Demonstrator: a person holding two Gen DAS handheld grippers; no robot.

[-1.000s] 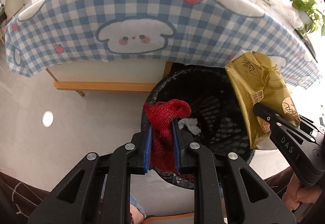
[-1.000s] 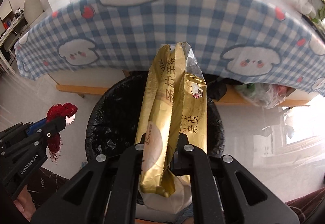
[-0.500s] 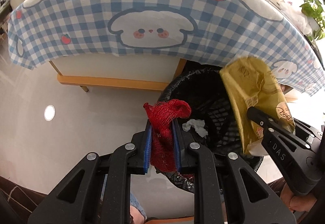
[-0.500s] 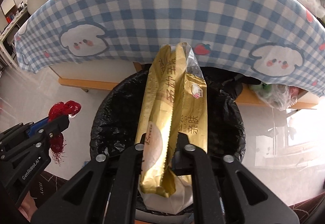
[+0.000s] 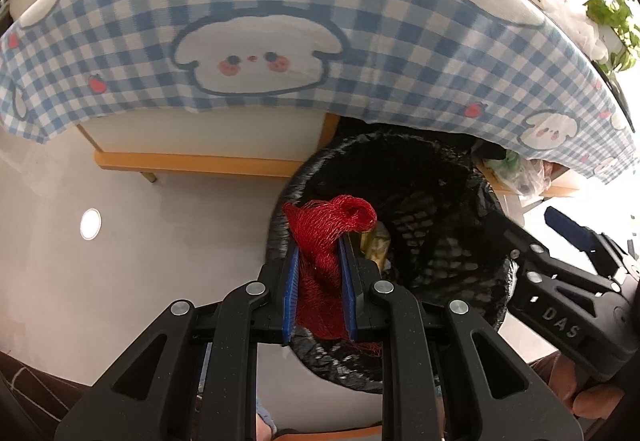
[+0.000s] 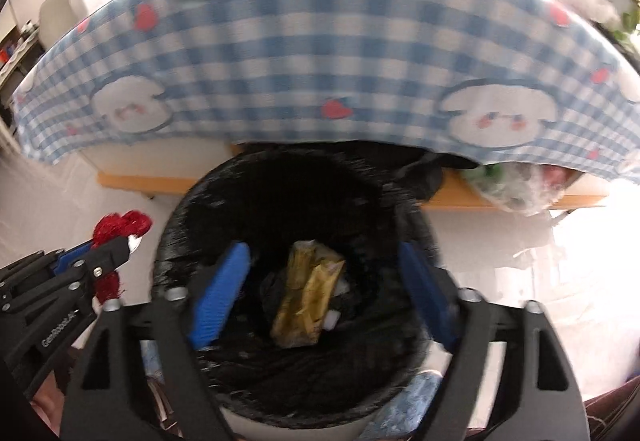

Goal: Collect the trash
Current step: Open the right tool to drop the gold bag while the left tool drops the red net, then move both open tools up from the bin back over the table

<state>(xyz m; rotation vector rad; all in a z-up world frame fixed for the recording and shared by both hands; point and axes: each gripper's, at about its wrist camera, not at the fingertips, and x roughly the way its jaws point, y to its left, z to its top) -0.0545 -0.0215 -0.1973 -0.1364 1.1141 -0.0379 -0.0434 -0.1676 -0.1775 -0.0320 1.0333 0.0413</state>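
A black-lined trash bin [image 5: 492, 201] [image 6: 176, 225] stands on the floor below the table edge. My left gripper [image 5: 319, 245] is shut on a bunched red mesh net [image 5: 328, 225] over the bin's near-left rim; in the right wrist view the same net [image 6: 120, 225] shows at the left. My right gripper [image 6: 324, 261] hangs over the bin mouth, its jaws opening wide with nothing between the blue pads [image 6: 222, 293]. A gold wrapper [image 6: 308, 301] lies at the bottom of the bin, a corner of the gold wrapper [image 5: 374, 241] showing beside the net.
A blue-and-white checked tablecloth [image 5: 320, 1] [image 6: 320, 41] with cartoon faces hangs over the table just behind the bin. A wooden rail [image 5: 192, 163] runs under it. A clear bag of rubbish [image 6: 516, 185] sits at the right. A green plant [image 5: 612, 17] stands far right.
My right gripper opened and the gold wrapper dropped from it into the bin. The left gripper kept its hold on the red net and stayed in place.
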